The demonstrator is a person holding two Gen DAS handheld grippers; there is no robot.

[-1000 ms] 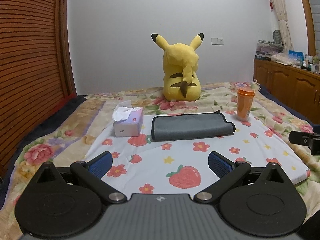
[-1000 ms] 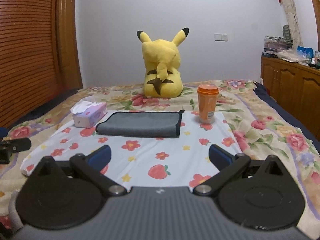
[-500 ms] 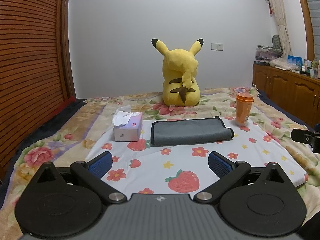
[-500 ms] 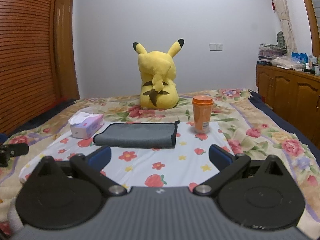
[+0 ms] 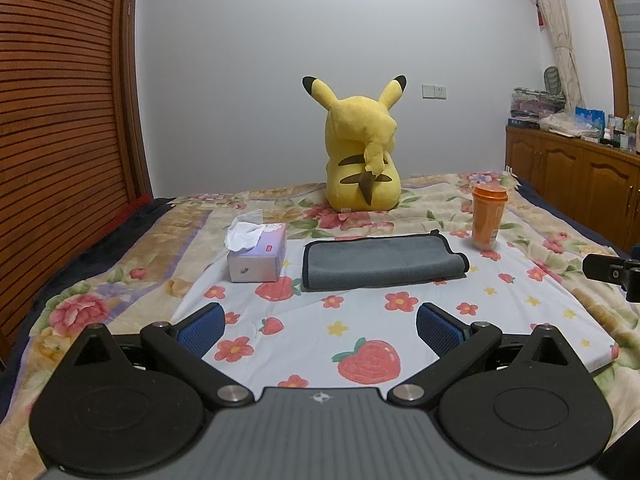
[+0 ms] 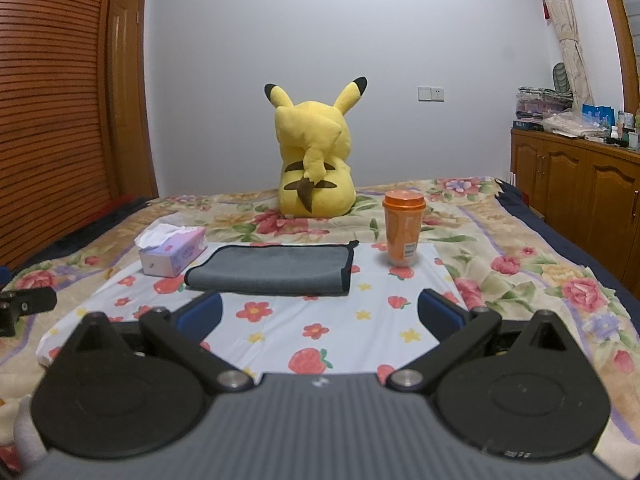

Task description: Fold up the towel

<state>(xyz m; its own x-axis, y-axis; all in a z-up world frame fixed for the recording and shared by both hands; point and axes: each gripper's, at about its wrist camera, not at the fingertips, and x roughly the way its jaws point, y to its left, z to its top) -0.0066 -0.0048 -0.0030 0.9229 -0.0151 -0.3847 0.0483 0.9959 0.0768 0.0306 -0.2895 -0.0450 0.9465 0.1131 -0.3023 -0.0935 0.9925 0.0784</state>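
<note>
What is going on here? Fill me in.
A person holds a gripper in each hand over a bed, for a towel-folding job. The grey towel lies folded on the flowered cloth, between a tissue box and an orange cup. The left gripper and right gripper are both open, short of the towel, holding nothing.

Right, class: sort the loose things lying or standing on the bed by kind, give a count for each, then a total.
Grey towel, folded: 1
Tissue box: 1
Orange cup with lid: 1
Yellow plush toy: 1
Printed white mat under the towel: 1
Total: 5
</note>
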